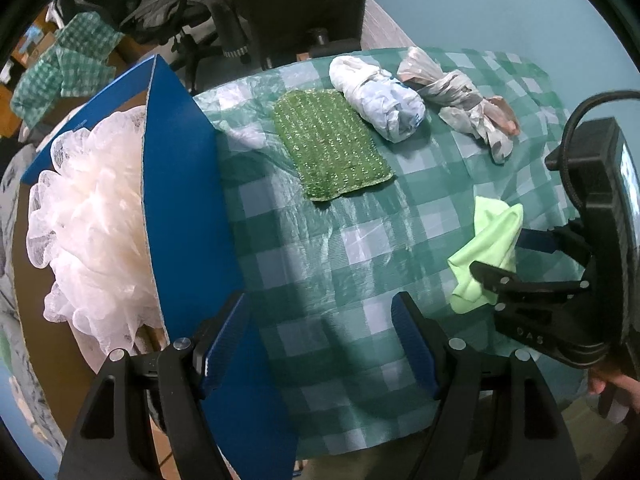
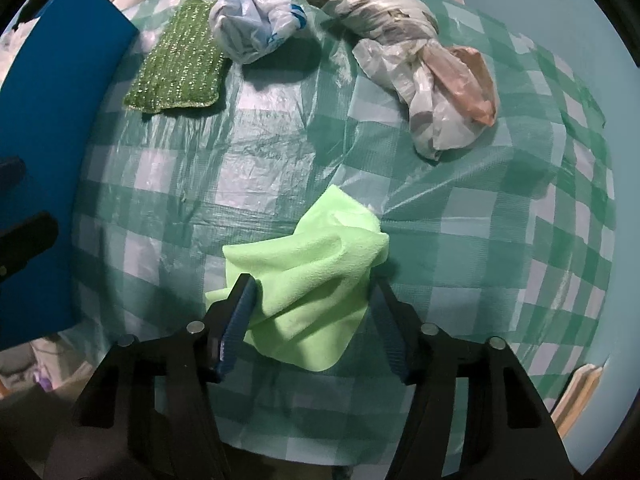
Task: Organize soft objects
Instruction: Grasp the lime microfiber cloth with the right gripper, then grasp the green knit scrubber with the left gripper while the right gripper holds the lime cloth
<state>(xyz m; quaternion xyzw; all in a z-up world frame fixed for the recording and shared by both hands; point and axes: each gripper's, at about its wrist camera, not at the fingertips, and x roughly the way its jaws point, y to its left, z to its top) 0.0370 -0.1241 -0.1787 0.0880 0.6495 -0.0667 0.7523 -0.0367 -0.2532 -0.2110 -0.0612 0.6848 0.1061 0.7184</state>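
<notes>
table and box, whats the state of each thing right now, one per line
light green cloth: crumpled on the tablecloth, between the right gripper's fingers
right gripper: jaws apart around the cloth, grip unclear
left gripper: open, empty
green scrub pad: flat on the table
blue-white plastic bag: bundled up, on the table
grey plastic bag: knotted, on the table
white mesh pouf: inside the blue box

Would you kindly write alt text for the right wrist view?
The right gripper straddles a crumpled light green cloth on a green checked tablecloth, fingers apart. Beyond lie a green scrub pad and two knotted plastic bags, with a blue box at left.
</notes>
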